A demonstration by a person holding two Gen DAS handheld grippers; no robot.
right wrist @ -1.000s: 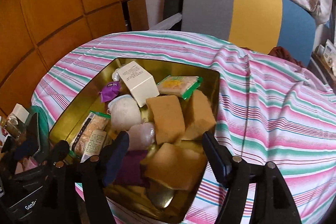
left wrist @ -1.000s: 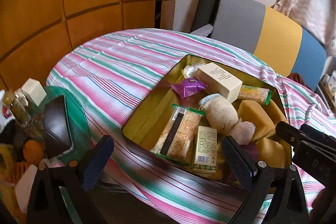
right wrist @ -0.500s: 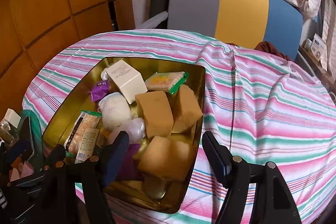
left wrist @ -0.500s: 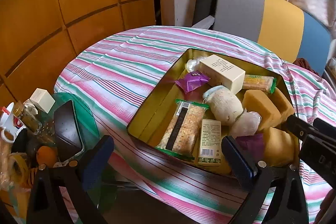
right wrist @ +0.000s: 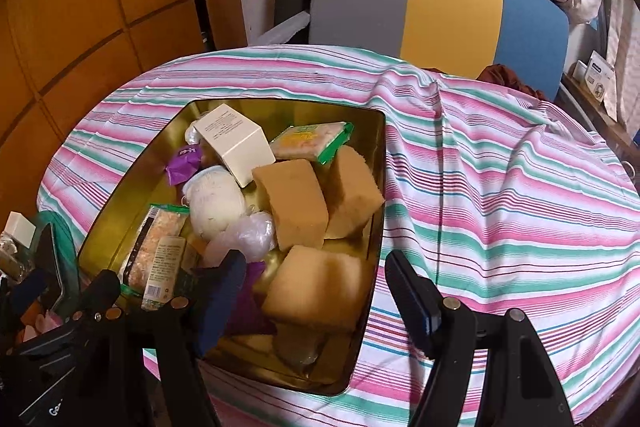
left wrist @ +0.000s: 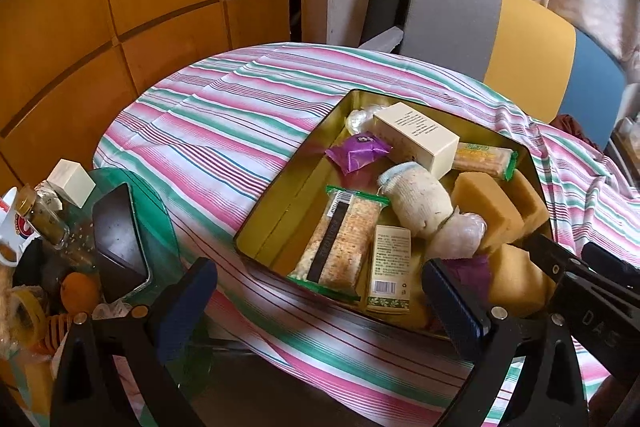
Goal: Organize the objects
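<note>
A gold tin tray sits on the striped tablecloth. It holds a white box, a purple packet, a cracker pack, a small cream box, a rolled white sock, a green-wrapped biscuit and yellow sponges. My left gripper hovers open over the tray's near edge, holding nothing. My right gripper stands open above the tray's near right corner. The nearest sponge shows between its fingers, untouched.
A green glass side table at the left carries a dark phone, a jar, a small white box and an orange. A grey, yellow and blue chair stands behind the table, beside wooden wall panels. Striped cloth lies wrinkled right of the tray.
Both views have tilted slightly. The jaws keep the same width and nothing in the tray has moved.
</note>
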